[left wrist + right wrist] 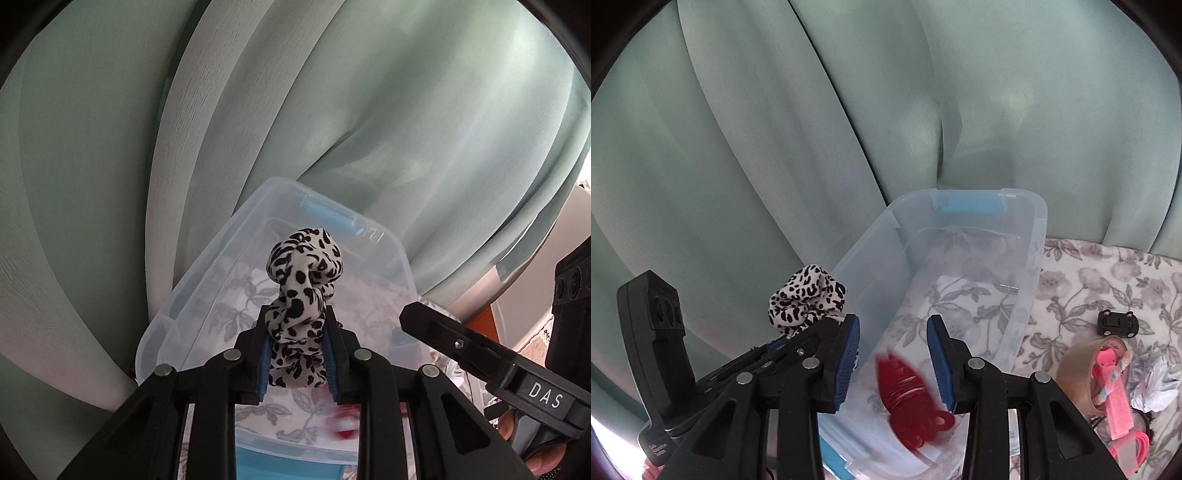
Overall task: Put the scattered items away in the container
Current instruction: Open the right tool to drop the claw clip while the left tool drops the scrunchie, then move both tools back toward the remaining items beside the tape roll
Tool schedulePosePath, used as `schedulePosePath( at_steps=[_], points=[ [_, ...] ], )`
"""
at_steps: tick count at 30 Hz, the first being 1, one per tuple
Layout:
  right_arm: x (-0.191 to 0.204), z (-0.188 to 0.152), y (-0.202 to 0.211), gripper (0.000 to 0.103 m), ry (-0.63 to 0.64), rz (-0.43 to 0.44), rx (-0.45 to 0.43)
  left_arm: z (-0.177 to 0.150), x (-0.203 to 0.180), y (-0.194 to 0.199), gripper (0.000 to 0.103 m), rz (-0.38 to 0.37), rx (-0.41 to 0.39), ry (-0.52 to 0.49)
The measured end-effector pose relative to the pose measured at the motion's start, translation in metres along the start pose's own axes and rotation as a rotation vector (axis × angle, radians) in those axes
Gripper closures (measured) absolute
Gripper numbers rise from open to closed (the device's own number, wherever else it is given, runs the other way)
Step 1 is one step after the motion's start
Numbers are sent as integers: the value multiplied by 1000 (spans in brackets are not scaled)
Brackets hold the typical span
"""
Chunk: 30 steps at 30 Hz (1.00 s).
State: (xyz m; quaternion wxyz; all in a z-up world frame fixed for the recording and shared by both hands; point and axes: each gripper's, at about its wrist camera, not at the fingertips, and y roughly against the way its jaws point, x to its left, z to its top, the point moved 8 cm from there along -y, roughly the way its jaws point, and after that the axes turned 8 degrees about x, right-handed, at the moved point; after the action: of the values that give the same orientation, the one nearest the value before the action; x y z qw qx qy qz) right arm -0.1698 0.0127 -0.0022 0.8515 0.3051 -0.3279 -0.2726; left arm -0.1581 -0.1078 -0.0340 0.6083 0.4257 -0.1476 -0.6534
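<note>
My left gripper (295, 354) is shut on a black-and-white leopard-print scrunchie (301, 288) and holds it above the clear plastic container (207, 280) with blue latches. The scrunchie also shows in the right wrist view (805, 295), at the container's left wall. My right gripper (894, 358) is open above the container (1027, 295). A red comb (908, 398), blurred by motion, is inside the container below the open jaws. In the left wrist view it is a red blur (345, 424) and the right gripper's finger (461, 343) shows at the right.
The container stands on a grey floral cloth (1108, 288) against a pale green curtain (849, 110). On the cloth at the right lie a small black toy car (1117, 323), a tan tape roll (1078, 373), a pink comb (1119, 402) and a white scrunchie (1152, 384).
</note>
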Motion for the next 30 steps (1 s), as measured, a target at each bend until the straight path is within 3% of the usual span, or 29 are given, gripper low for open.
schedulePosePath(
  at_steps=[5, 10, 21, 26, 30],
  points=[
    [-1, -3, -1, 62, -3, 3, 13, -2, 0, -3, 73, 1, 14, 9],
    [-2, -7, -3, 62, -3, -10, 26, -3, 2, -4, 51, 11, 16, 21],
    [2, -15, 27, 62, 5, -48, 6, -6, -12, 18, 31, 32, -2, 5],
    [6, -22, 48, 45, 6, -65, -18, -7, -25, 37, 27, 45, -28, -19],
    [8, -27, 71, 38, 7, -75, -50, -10, -37, 55, 24, 49, -49, -46]
  ],
)
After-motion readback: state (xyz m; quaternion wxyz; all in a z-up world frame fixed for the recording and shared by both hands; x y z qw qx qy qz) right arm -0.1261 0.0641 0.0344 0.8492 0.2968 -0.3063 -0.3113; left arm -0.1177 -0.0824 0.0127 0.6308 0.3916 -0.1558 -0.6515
